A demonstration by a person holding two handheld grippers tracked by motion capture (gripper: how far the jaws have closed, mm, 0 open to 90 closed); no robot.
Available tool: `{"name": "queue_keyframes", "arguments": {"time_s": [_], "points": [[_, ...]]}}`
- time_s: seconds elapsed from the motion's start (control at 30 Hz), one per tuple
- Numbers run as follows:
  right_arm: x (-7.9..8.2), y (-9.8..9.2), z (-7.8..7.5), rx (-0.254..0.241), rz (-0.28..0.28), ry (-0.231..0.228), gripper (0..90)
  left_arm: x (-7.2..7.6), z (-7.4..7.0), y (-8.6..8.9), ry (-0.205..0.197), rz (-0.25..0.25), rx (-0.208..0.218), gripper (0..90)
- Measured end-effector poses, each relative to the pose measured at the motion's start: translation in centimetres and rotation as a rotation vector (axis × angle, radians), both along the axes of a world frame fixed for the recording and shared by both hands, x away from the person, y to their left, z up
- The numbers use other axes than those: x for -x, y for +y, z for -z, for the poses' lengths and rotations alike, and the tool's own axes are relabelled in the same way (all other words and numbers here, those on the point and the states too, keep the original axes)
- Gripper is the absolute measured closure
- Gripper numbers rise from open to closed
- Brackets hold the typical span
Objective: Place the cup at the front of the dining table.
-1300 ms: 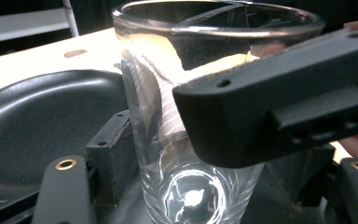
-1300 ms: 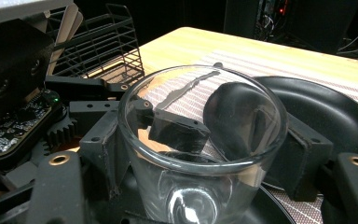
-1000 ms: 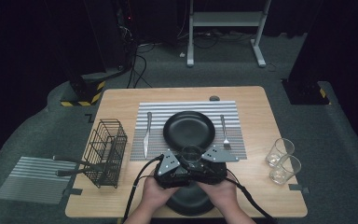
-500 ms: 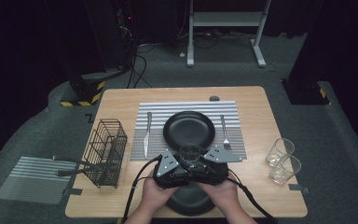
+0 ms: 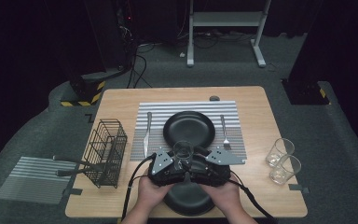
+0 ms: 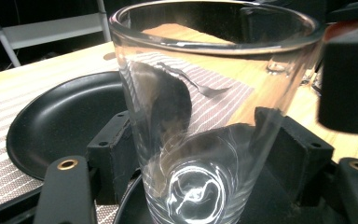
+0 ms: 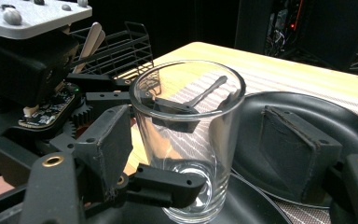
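Note:
A clear drinking glass [image 5: 182, 151] stands upright between both grippers at the front middle of the table, over a black plate [image 5: 189, 201]. In the left gripper view the glass [image 6: 205, 93] sits between the jaws, and my left gripper [image 6: 200, 149] is shut on it with both pads against its sides. In the right gripper view my right gripper [image 7: 205, 149] stands open around the same glass [image 7: 186, 140]. Its left pad is close to the glass and its right pad [image 7: 298, 149] is well apart. Both hands hold the grippers, left gripper [image 5: 179, 162] and right gripper [image 5: 189, 162].
A striped placemat [image 5: 186, 106] carries a second black plate [image 5: 189, 128], a knife [image 5: 148, 128] on its left and a fork [image 5: 224, 132] on its right. A wire basket [image 5: 106, 151] stands at the table's left. Two glasses [image 5: 282, 158] stand at the right edge. Another mat [image 5: 32, 179] lies lower left.

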State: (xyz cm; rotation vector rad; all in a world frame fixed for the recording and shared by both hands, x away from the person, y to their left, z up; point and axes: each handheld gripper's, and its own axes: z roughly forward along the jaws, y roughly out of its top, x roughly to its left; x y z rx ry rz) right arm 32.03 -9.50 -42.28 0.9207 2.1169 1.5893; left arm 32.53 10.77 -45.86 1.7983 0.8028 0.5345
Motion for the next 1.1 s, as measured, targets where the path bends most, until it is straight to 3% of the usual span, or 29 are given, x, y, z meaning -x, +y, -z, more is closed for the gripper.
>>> {"name": "queue_keyframes", "arguments": {"time_s": [0.03, 0.07, 0.13, 0.2, 0.23, 0.3, 0.37, 0.4, 0.43, 0.47, 0.5, 0.57, 0.6, 0.63, 0.67, 0.77, 0.8, 0.87, 0.93, 1.0, 1.07, 1.1], "points": [[0.0, 0.0, 0.0, -0.001, 0.001, -0.003, 25.7, 0.1, 0.1, -0.1, 0.013, -0.018, 0.019, 30.6], [0.0, 0.1, 0.0, -0.018, 0.007, -0.015, 25.7, 0.0, 0.0, 0.1, 0.007, -0.010, 0.006, 30.6], [0.2, 0.0, -0.1, 0.001, -0.003, -0.005, 25.9, -0.1, 0.0, 0.3, -0.001, -0.007, -0.005, 30.5], [0.2, 0.0, -0.1, -0.009, 0.000, -0.016, 26.3, 0.1, 0.1, 0.3, 0.023, -0.025, 0.017, 30.6], [0.3, -0.1, -0.2, 0.006, -0.007, -0.011, 26.4, -0.1, 0.0, 0.5, 0.000, -0.015, -0.003, 30.6], [0.3, 0.0, -0.1, 0.001, -0.006, -0.013, 26.4, 0.1, 0.0, 0.6, 0.023, -0.038, 0.013, 30.6], [0.4, 0.0, -0.1, -0.002, -0.005, -0.006, 26.4, 0.1, 0.0, 0.7, 0.013, -0.041, 0.018, 30.6], [0.4, -0.1, -0.1, 0.003, -0.008, -0.006, 26.5, -0.1, -0.1, 1.0, -0.005, -0.023, -0.021, 30.6], [0.4, -0.1, 0.0, -0.001, -0.003, -0.015, 26.5, 0.0, 0.0, 0.8, 0.010, -0.040, 0.017, 30.6], [0.4, -0.2, 0.0, 0.007, -0.003, -0.008, 26.6, 0.1, 0.0, 1.0, 0.019, -0.046, 0.012, 30.6], [0.4, -0.4, 0.1, 0.010, -0.005, -0.004, 26.6, 0.0, 0.0, 0.9, 0.009, -0.054, 0.028, 30.6], [0.3, -0.5, 0.3, 0.009, 0.003, -0.005, 26.6, 0.0, -0.1, 1.3, 0.009, -0.047, -0.008, 30.6], [0.4, -0.6, 0.3, 0.002, 0.009, 0.008, 26.7, 0.0, -0.1, 1.3, 0.008, -0.057, 0.019, 30.6], [0.3, -0.8, 0.4, 0.013, 0.008, -0.009, 26.7, -0.1, -0.2, 1.6, -0.003, -0.043, -0.011, 30.6], [0.3, -0.8, 0.6, -0.007, 0.020, -0.002, 26.7, 0.0, -0.2, 1.6, -0.001, -0.053, 0.011, 30.6], [0.3, -1.4, 0.7, 0.011, 0.021, 0.015, 26.9, 0.0, -0.3, 1.9, -0.013, -0.061, -0.020, 30.6], [0.2, -1.6, 0.8, 0.021, 0.022, 0.003, 27.0, 0.1, -0.3, 1.9, -0.014, -0.070, -0.003, 30.6], [0.2, -1.8, 1.0, 0.020, 0.031, 0.016, 27.0, 0.2, -0.4, 2.1, -0.014, -0.075, -0.011, 30.6], [0.2, -2.1, 1.3, 0.020, 0.039, 0.023, 27.0, 0.3, -0.3, 2.0, -0.012, -0.103, 0.032, 30.6], [0.1, -2.5, 1.5, 0.032, 0.043, 0.023, 27.0, 0.4, -0.3, 2.1, -0.014, -0.108, 0.029, 30.6], [0.2, -2.7, 1.7, 0.032, 0.052, 0.033, 27.1, 0.4, -0.5, 2.5, -0.036, -0.097, -0.020, 30.6], [0.1, -2.9, 1.9, 0.036, 0.055, 0.028, 27.2, 0.4, -0.4, 2.5, -0.038, -0.107, 0.001, 30.6]]}}
